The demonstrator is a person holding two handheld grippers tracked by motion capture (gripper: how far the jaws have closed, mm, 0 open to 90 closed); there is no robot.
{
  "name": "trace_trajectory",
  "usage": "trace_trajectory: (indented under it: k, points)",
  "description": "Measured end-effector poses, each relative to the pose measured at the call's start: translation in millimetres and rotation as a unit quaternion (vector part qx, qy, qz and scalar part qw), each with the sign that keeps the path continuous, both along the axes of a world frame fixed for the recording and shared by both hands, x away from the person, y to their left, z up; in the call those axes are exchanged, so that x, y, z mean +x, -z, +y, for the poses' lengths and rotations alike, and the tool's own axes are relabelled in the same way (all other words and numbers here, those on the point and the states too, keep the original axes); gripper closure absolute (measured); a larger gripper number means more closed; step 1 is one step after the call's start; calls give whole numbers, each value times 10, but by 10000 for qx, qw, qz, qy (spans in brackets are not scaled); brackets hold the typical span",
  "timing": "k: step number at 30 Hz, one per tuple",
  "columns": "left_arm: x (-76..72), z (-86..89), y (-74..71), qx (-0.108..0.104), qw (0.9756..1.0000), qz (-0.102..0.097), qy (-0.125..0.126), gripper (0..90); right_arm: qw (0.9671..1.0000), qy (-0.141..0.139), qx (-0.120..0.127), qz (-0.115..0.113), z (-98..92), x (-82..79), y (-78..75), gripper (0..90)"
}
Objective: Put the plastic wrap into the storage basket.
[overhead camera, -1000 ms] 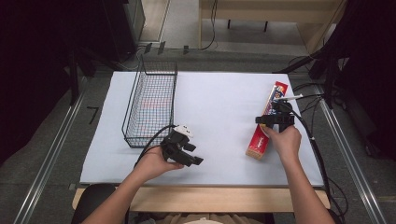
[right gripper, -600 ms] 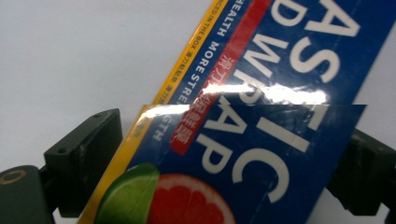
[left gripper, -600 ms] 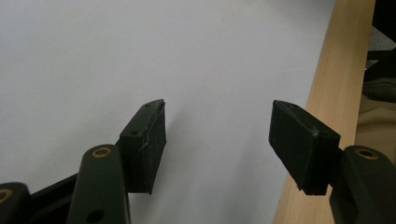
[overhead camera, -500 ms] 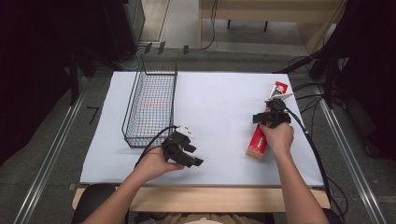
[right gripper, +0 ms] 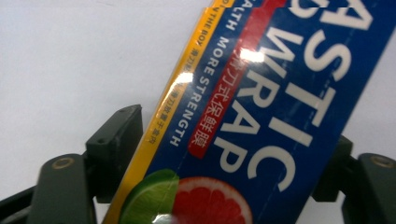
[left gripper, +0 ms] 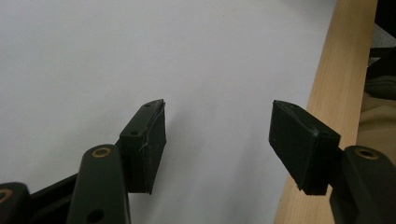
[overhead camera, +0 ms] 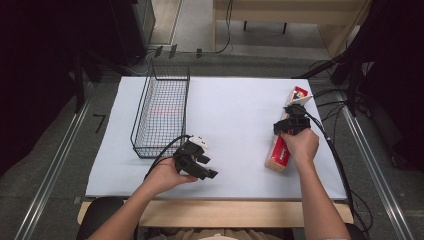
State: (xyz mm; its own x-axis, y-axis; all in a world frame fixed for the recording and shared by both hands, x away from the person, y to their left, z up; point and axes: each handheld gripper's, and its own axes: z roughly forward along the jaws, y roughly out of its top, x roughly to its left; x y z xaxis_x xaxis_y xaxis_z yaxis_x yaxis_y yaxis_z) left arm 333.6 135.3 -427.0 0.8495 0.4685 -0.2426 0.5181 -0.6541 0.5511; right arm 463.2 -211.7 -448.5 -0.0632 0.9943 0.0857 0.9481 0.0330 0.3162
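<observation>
Basket (overhead camera: 161,116): far-left on the sheet (overhead camera: 235,107), long side running away, near end close to the left gripper.
Left gripper (overhead camera: 206,167): near the front edge, jaws apart, nothing between; wooden table edge (left gripper: 327,112) just beside one jaw.
Middle: bare sheet, wide room.
Box (overhead camera: 286,134): near the right edge, lying lengthwise.
Right gripper (overhead camera: 289,125): just been closing, clamped across the box (right gripper: 261,116).
</observation>
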Motion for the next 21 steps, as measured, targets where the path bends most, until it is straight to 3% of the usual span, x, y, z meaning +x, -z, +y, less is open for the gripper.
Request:
trace_trajectory:
  k: [7, 9, 12, 14, 16, 21]
  points:
    - [18, 34, -19, -46, 10000, -3, -39, 369, 9998, -186, -26, -51, 14, -19, -37, 367]
    - [18, 28, -11, -18, 10000, -5, 13, 369, 9989, -389, -200, -155, 1, -37, -65, 410]
    - [14, 25, -14, -15, 10000, -31, 40, 370, 9985, -482, -209, -140, -38, -37, -107, 416]
    - [14, 29, -17, -35, 10000, -59, 38, 370, 9985, -484, -180, -162, -56, -42, -132, 418]
    - [13, 34, -21, -44, 10000, -65, 34, 370, 9982, -562, 69, -209, -121, -56, -203, 419]
    - [14, 47, -25, -37, 10000, -79, 35, 371, 9965, -723, 114, -399, -134, -106, -299, 419]
